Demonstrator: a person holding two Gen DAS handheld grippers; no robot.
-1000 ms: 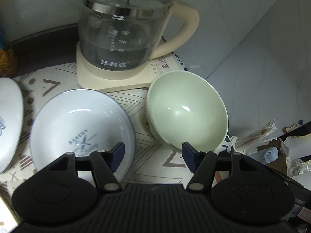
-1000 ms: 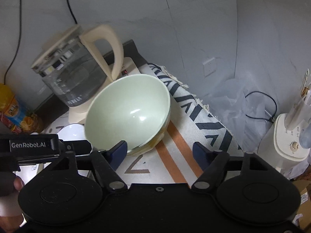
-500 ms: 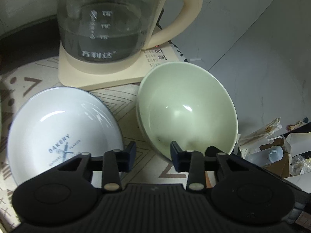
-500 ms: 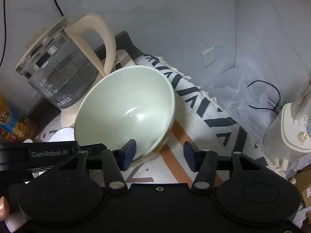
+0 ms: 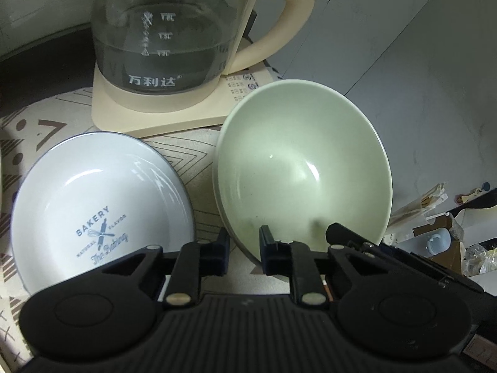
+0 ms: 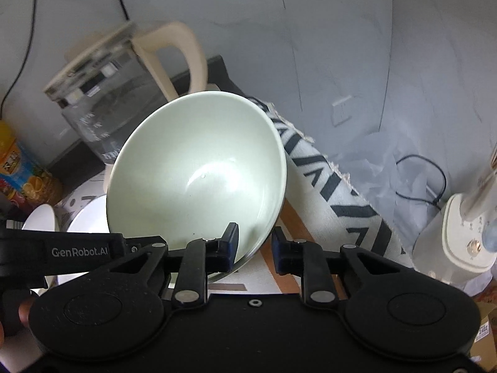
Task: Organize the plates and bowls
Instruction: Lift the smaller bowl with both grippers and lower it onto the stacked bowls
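A pale green bowl (image 5: 303, 168) sits near the right edge of the patterned cloth; it also shows in the right wrist view (image 6: 198, 168). My left gripper (image 5: 244, 253) is shut on the bowl's near left rim. My right gripper (image 6: 254, 245) is shut on its near right rim, one pad inside and one outside. A white plate with blue "BAKERY" print (image 5: 99, 205) lies just left of the bowl; it peeks out behind the bowl in the right wrist view (image 6: 84, 220).
A glass kettle with a cream handle (image 5: 174, 31) stands on its cream base (image 5: 161, 115) right behind the bowl and plate. The table edge drops off right of the bowl. A white dish (image 6: 40, 222) and a snack packet (image 6: 21, 168) are at the left. A white appliance (image 6: 466, 236) stands on the floor.
Both grippers moved in on the green bowl and closed on its rim from either side. The bowl looms larger in both views.
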